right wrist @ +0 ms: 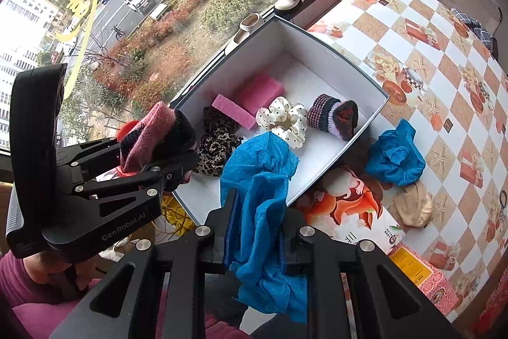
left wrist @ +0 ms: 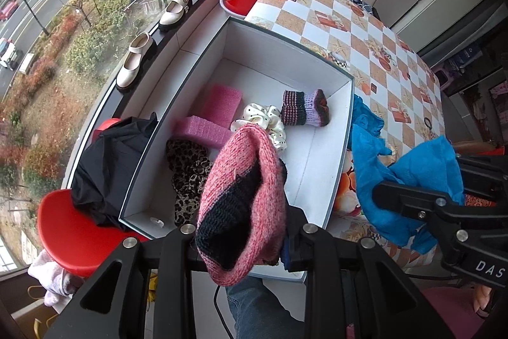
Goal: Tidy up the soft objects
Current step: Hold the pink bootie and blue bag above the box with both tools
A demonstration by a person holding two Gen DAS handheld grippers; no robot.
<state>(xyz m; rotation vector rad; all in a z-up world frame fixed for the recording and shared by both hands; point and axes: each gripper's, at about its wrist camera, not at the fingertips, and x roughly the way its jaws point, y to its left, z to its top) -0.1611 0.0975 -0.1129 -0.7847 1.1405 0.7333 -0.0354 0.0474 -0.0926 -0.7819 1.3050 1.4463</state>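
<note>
Left wrist view: left claw [left wrist: 241, 247] clamped on pink-and-black knit piece [left wrist: 244, 199], held over near end of white box [left wrist: 343, 123]; right claw [left wrist: 412, 202] at 3 o'clock, pinched shut on blue cloth [left wrist: 425, 177]. Judged light, limp and floppy, both; no fragility, little slip on rough knit; best taken at a bunched fold, not a loose edge; blue cloth thin, likely to drape and snag on box rim. Already in box: two pink foam blocks [left wrist: 222, 100], spotted scrunchie [left wrist: 270, 123], leopard scrunchie [left wrist: 187, 167], striped knit cuff [left wrist: 304, 108].

Right wrist view adds what stays hidden from the left: second blue cloth [right wrist: 395, 156] bunched on table [right wrist: 444, 53] at 3 o'clock of box, beige soft thing [right wrist: 414, 207] just below it, both outside; also left claw side-on. Left wrist view alone shows black cloth [left wrist: 111, 173] on red seat [left wrist: 73, 231] at 9 o'clock.
</note>
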